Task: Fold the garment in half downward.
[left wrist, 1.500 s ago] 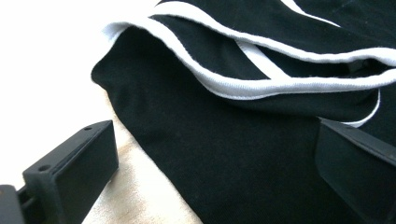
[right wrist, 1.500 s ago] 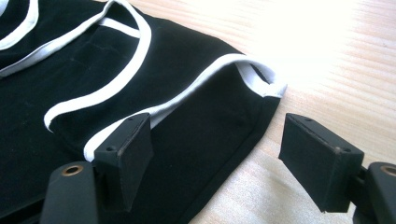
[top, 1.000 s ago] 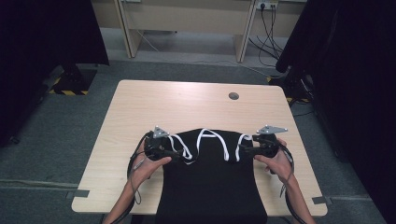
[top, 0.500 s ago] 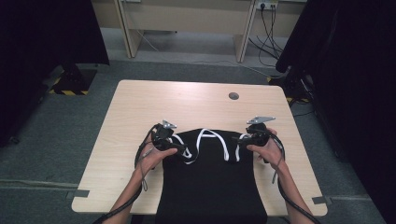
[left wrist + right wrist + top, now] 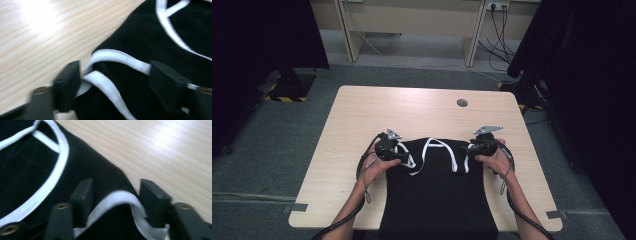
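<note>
We have the counter [image 5: 362, 115] in front of us, and on it a black top [image 5: 437, 200] with white trim [image 5: 424, 150], lying from the counter's middle down to its 6 o'clock edge, where it hangs over.

We judge the step in hand to be spreading or laying out the top: each tool is at one upper corner of it, near the white-edged armholes. The next move, we think, calls for closing on the trim at both corners and pulling evenly so the cloth goes flat without twisting.

Our left tool [image 5: 404, 159] sits at the top's 10 o'clock corner. In the left gripper view [image 5: 113, 80] its jaws stand wide apart, with folds of trim between them. Our right tool [image 5: 467, 152] sits at the 2 o'clock corner; in the right gripper view [image 5: 116, 197] its jaws are also apart, straddling a raised loop of trim, not yet clamped.
</note>
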Demonstrator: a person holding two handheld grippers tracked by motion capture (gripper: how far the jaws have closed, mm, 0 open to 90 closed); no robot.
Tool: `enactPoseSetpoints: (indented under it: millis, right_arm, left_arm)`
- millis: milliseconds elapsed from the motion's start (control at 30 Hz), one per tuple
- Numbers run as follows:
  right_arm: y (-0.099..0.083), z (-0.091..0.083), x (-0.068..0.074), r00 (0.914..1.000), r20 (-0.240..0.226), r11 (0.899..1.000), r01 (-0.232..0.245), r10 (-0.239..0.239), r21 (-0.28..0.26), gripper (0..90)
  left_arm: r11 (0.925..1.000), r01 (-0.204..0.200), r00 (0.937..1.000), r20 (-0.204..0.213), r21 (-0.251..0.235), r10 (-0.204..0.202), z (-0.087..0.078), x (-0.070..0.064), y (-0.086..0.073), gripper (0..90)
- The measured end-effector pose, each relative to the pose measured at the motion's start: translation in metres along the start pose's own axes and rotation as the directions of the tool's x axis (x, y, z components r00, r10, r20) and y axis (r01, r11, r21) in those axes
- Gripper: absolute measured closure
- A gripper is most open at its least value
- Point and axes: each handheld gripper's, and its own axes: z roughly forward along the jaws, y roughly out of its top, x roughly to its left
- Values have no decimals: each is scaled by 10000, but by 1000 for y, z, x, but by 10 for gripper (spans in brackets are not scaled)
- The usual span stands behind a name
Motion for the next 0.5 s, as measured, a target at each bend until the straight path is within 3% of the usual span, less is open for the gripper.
enactPoseSetpoints:
  millis: [33, 67, 167, 233, 500]
  right_arm:
    - [0, 0, 0, 10000, 0, 10000, 0, 0, 0, 501]
    - [-1, -2, 2, 9998, -204, 10000, 76, -77, -44, 612]
    - [-2, -3, 4, 9989, -471, 10000, 47, -49, -59, 746]
    - [-3, -4, 4, 9981, -622, 10000, -48, 47, -7, 787]
    - [0, -10, 2, 9974, -719, 9993, -74, 48, -356, 822]
  left_arm:
    - [9999, -80, 9999, 84, -69, 80, -1, -2, -1, 377]
    - [9997, -164, 9995, 282, -165, 168, -2, -5, -2, 511]
    - [9997, -133, 9987, 496, -224, 144, -3, -8, -3, 653]
    - [9996, -40, 9981, 609, -288, 57, -3, -9, -3, 728]
    - [9986, -62, 9980, 632, -528, 95, -7, -10, -1, 798]
